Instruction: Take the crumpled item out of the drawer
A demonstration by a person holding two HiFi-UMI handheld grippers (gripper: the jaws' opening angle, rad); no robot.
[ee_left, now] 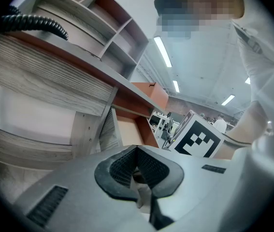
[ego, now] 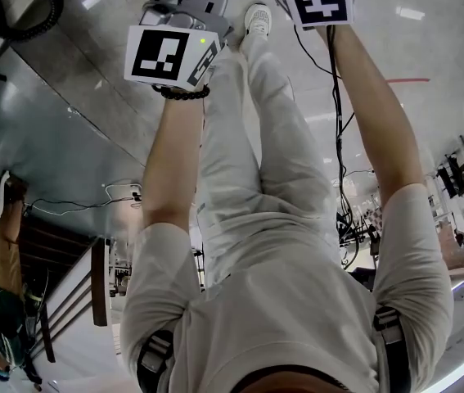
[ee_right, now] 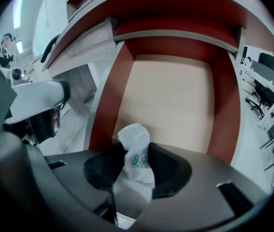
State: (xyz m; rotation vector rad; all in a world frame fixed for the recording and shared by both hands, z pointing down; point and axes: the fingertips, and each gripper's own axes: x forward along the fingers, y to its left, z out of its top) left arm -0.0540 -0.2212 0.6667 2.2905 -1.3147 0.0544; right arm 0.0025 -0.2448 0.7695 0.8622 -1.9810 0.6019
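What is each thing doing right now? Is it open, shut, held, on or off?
right gripper, shut on the crumpled item.
crumpled item, scrunched up, held between the jaws, sticking up past them.
left gripper, shut, nothing in it.
ceiling lights, on.

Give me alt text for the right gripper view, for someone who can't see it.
The right gripper pinches a crumpled white item with green print between its dark pads. Behind it is a desk recess with red-brown side walls and a pale back panel.
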